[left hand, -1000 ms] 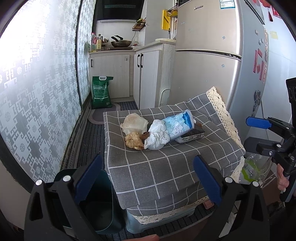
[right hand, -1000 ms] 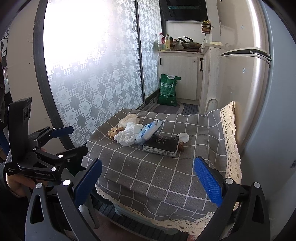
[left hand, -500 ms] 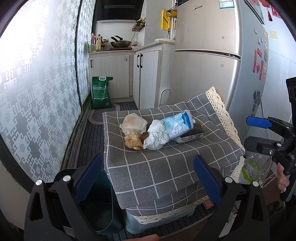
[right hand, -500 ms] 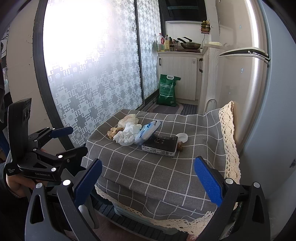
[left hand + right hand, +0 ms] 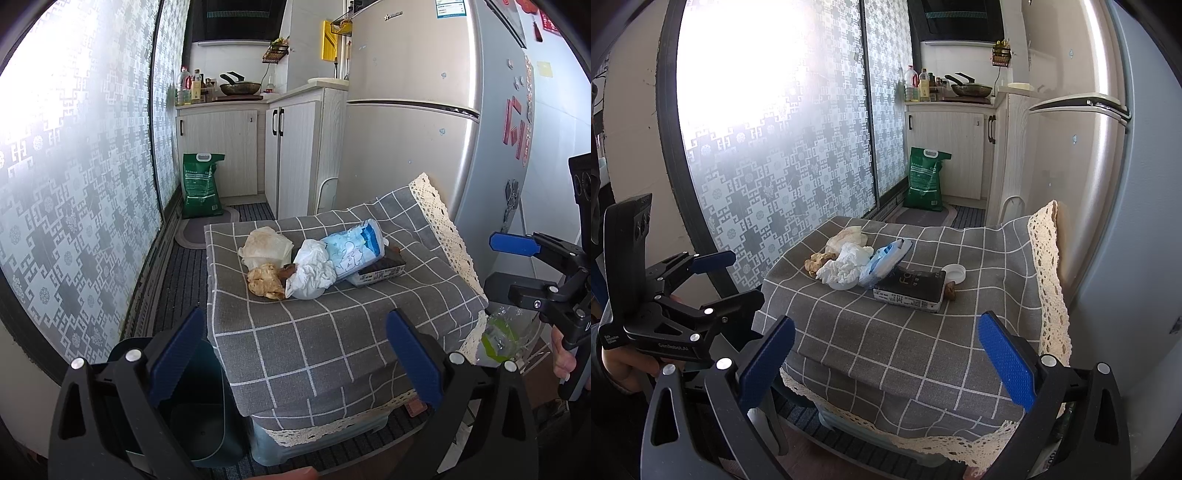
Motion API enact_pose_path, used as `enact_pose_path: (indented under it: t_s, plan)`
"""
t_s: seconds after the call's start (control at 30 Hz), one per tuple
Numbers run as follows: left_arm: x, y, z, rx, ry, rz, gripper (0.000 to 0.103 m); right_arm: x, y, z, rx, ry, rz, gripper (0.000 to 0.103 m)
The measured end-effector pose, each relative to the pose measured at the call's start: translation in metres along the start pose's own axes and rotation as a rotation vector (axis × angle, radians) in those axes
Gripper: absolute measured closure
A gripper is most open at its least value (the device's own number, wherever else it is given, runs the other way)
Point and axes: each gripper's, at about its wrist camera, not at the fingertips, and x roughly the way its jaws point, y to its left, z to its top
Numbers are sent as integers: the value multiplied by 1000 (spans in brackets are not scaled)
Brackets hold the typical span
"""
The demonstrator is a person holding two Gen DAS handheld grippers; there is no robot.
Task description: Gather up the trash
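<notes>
The left gripper (image 5: 295, 350) is released: its blue-padded fingers (image 5: 175, 354) stand wide apart and hold nothing, positioned at the near edge of a low stand covered with a grey checked cloth (image 5: 332, 332). The right gripper (image 5: 886, 350) is likewise released and holds nothing, with its jaws spread at the near right corner of the same cloth (image 5: 923, 350). Each gripper appears in the other's view: the right gripper (image 5: 543, 280) at the right edge, the left gripper (image 5: 701, 291) at the left edge, both clear of the trash.

The trash lies in a cluster on the far half of the cloth, well apart from both grippers. From left to right in the left wrist view:
- a pale crumpled wrapper (image 5: 264, 245), farthest left;
- a brown crumpled lump (image 5: 264, 282), just near of the wrapper;
- a white crumpled tissue (image 5: 312, 271), touching the lump;
- a blue-and-white plastic pack (image 5: 354, 251), leaning on a dark flat carton (image 5: 380, 271).

The right wrist view shows the carton (image 5: 912, 290) lying flat, with a white lid (image 5: 955, 273) and a small brown scrap (image 5: 950, 291) just to its right.

A dark green bin (image 5: 192, 424) stands on the floor at the near left of the stand. A green sack (image 5: 201, 190) leans against the far cabinet. A refrigerator (image 5: 424, 110) stands to the right.
</notes>
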Motion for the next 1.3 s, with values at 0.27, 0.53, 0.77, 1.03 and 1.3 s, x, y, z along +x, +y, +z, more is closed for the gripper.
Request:
enact_pose_path:
  t_s: [0.27, 0.53, 0.77, 1.03, 1.3]
  plan:
    - [0, -2, 0, 8, 2, -4, 3, 0, 0, 0, -1, 1, -2, 3]
    - [0, -2, 0, 10, 2, -3, 3, -1, -1, 0, -1, 1, -2, 3]
    - [0, -2, 0, 8, 1, -3, 3, 0, -1, 0, 0, 1, 0, 3]
    - [-1, 1, 2, 8, -10, -23, 3, 2, -6, -2, 36, 12, 26, 3]
    - [4, 6, 1, 25, 8, -32, 3, 7, -3, -2, 42, 23, 57, 12]
